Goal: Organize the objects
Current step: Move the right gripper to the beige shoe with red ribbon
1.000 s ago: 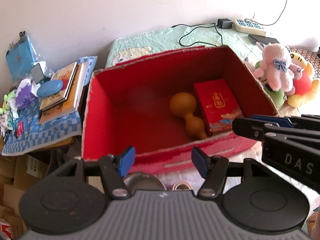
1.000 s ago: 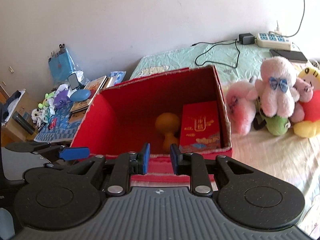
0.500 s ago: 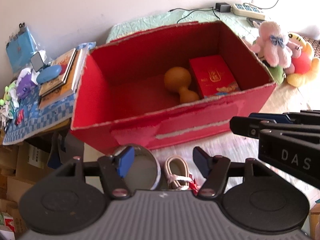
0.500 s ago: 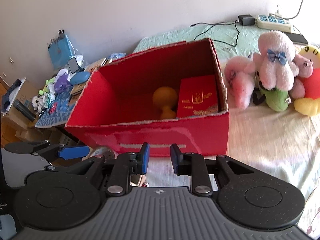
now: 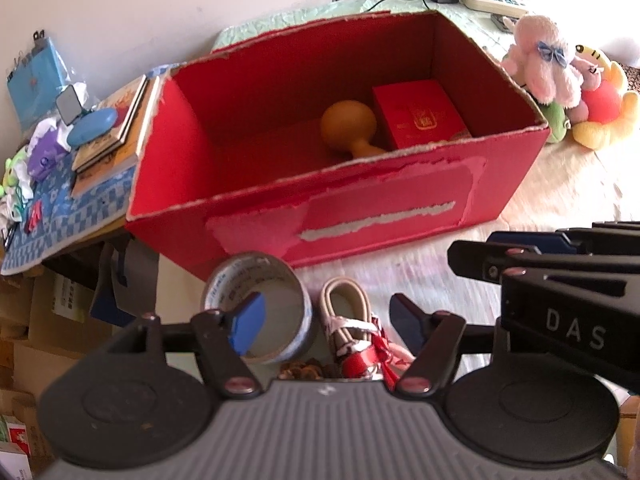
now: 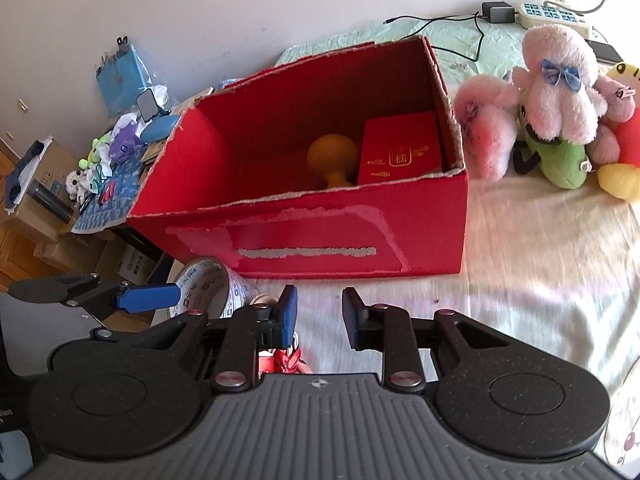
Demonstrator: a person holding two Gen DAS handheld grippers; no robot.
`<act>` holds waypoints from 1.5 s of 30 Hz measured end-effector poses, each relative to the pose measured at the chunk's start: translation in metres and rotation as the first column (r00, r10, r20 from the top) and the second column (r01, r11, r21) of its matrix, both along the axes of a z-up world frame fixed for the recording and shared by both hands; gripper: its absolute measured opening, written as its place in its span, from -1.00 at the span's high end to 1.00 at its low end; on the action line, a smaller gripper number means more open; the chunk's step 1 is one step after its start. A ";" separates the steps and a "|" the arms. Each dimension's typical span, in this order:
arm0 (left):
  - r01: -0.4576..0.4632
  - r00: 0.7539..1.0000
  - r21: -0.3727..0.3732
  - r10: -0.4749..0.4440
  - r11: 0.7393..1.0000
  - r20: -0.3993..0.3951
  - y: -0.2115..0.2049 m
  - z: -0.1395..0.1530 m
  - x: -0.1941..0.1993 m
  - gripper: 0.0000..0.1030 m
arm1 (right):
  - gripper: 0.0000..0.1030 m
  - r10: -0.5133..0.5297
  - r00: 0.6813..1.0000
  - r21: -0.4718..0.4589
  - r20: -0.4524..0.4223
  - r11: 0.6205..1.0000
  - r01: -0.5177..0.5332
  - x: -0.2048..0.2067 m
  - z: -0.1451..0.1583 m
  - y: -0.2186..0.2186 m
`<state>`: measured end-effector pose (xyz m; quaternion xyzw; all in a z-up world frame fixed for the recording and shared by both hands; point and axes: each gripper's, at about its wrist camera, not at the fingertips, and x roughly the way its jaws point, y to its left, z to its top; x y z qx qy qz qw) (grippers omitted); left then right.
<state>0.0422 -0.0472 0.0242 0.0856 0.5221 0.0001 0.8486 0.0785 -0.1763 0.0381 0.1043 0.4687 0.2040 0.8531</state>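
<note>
A red cardboard box (image 5: 360, 208) (image 6: 320, 236) stands open on the bed. Inside lie an orange gourd (image 5: 348, 126) (image 6: 332, 156) and a red gift box (image 5: 420, 116) (image 6: 400, 148). In front of the box lie a tape roll (image 5: 260, 304) (image 6: 208, 288), a coiled beige cord (image 5: 348, 308) and a red-and-white item (image 5: 368, 356) (image 6: 280, 360). My left gripper (image 5: 328, 320) is open and empty above the tape roll and cord. My right gripper (image 6: 320, 312) is open a little and empty, right of the left one.
Plush toys (image 6: 556, 92) (image 5: 560, 76) sit right of the box. A power strip (image 6: 548, 16) and cable lie behind on the green sheet. A side table (image 5: 64, 184) at left holds books and small items. Cardboard boxes (image 6: 40, 216) stand on the floor.
Both grippers have pulled back from the red box and tilted down. The tape roll, cord and red item have come into view. The right jaws have opened slightly.
</note>
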 end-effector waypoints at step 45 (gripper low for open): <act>0.026 1.000 -0.052 -0.026 0.998 -0.004 0.017 -0.010 -0.020 -0.53 | 0.40 0.050 0.995 0.003 -0.082 0.999 -0.050 -0.002 -0.020 0.006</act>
